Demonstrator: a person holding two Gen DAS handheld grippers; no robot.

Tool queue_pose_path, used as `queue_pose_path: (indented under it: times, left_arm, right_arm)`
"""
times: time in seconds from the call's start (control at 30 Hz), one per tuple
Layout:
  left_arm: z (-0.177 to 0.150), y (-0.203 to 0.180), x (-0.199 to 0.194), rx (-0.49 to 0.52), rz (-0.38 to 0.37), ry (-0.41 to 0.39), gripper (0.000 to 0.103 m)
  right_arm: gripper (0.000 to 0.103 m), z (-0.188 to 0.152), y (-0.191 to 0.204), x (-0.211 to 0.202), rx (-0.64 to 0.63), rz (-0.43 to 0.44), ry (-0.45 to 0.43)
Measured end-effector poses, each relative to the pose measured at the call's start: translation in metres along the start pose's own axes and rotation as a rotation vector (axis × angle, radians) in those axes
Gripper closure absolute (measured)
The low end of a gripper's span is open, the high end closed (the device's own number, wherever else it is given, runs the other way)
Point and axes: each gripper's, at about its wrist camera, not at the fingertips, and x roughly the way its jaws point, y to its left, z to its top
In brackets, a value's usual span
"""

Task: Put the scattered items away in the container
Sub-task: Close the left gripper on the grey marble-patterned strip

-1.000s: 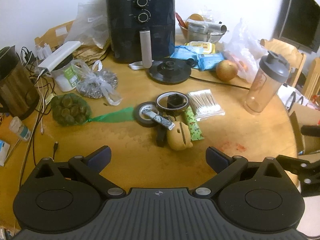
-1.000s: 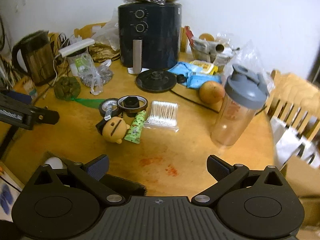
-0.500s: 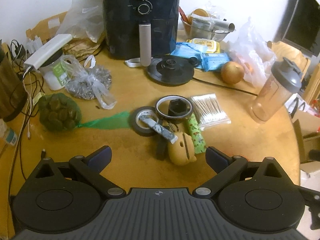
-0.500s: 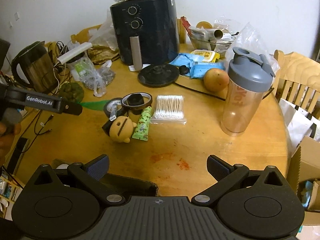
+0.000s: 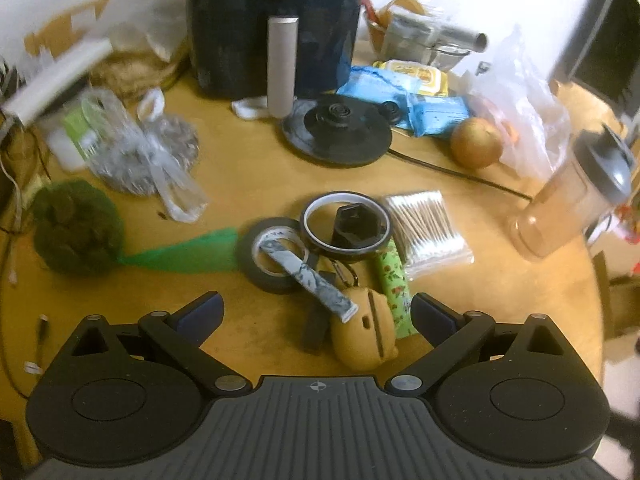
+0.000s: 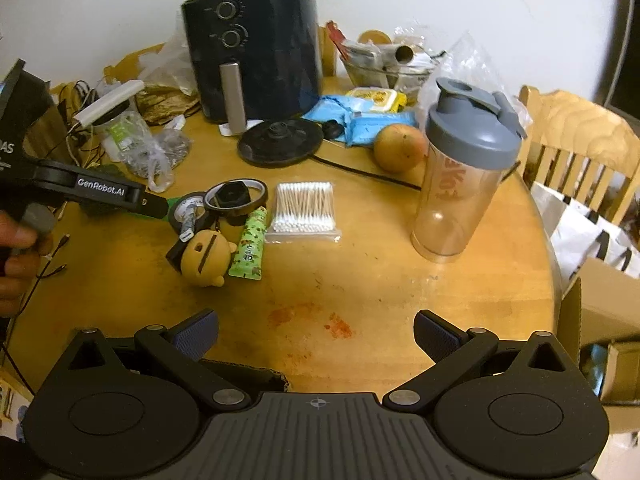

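Note:
The scattered items lie in a cluster on the round wooden table (image 6: pixel 360 280): a yellow figure toy (image 5: pixel 364 336), a green tube (image 5: pixel 394 284), a black tape roll (image 5: pixel 272 256) with a grey patterned strip (image 5: pixel 308 276) across it, a clear tape ring (image 5: pixel 344 224) around a black hexagonal piece, and a pack of cotton swabs (image 5: pixel 428 228). My left gripper (image 5: pixel 316 314) is open just above the toy and strip. My right gripper (image 6: pixel 316 332) is open over bare table, near the front edge. An open cardboard box (image 6: pixel 600 312) stands right of the table.
A black air fryer (image 6: pixel 252 48), a kettle base (image 6: pixel 280 142) with its cord, a round fruit (image 6: pixel 400 148) and a shaker bottle (image 6: pixel 464 184) stand behind and right of the cluster. Bags (image 5: pixel 144 148) and cables crowd the left. A hand (image 6: pixel 16 256) holds the left gripper (image 6: pixel 158 205).
My left gripper has moved forward and down toward the cluster, which now sits between its open fingers. The right gripper has drawn back slightly and stays open.

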Motion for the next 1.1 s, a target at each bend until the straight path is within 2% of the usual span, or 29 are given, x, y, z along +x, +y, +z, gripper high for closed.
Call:
queue_pose_path:
  times: [0.07, 0.2, 0.27, 0.4, 0.43, 0.47, 0.53, 0.63, 0.77, 0.83, 1.1]
  left_arm:
    - [0.005, 0.006, 0.01, -0.031, -0.019, 0.019, 0.023]
    - [0.014, 0.015, 0.033, -0.086, -0.031, 0.074, 0.026]
    - [0.017, 0.022, 0.045, -0.125, -0.039, 0.098, 0.038]
    - [0.023, 0.034, 0.067, -0.212, -0.053, 0.151, 0.042]
    - [0.025, 0.037, 0.071, -0.23, -0.054, 0.16, 0.047]
    - [0.025, 0.039, 0.076, -0.249, -0.058, 0.169, 0.057]
    - [0.026, 0.043, 0.085, -0.287, -0.072, 0.196, 0.059]
    - [0.03, 0.045, 0.087, -0.315, -0.085, 0.191, 0.063]
    - [0.034, 0.046, 0.091, -0.329, -0.069, 0.217, 0.078]
    - [0.035, 0.046, 0.092, -0.34, -0.072, 0.237, 0.082]
    - [0.036, 0.038, 0.091, -0.304, -0.027, 0.256, 0.085]
  right_arm:
    - [0.0, 0.0, -0.002, 0.003, 0.009, -0.01, 0.017]
    - [0.0, -0.001, -0.005, 0.005, 0.041, 0.005, 0.039]
    - [0.0, 0.0, -0.006, 0.006, 0.055, 0.013, 0.046]
    - [0.0, 0.0, -0.005, 0.006, 0.054, 0.014, 0.051]
    - [0.0, 0.0, -0.004, 0.006, 0.053, 0.011, 0.054]
    - [0.0, 0.0, -0.004, 0.006, 0.055, 0.006, 0.058]
    - [0.0, -0.001, -0.005, 0.007, 0.064, 0.003, 0.064]
    - [0.0, -0.004, -0.007, 0.007, 0.08, -0.005, 0.073]
    - [0.0, -0.007, -0.011, 0.008, 0.093, -0.017, 0.082]
    - [0.0, -0.007, -0.012, 0.008, 0.097, -0.023, 0.086]
    - [0.0, -0.007, -0.013, 0.009, 0.087, -0.022, 0.09]
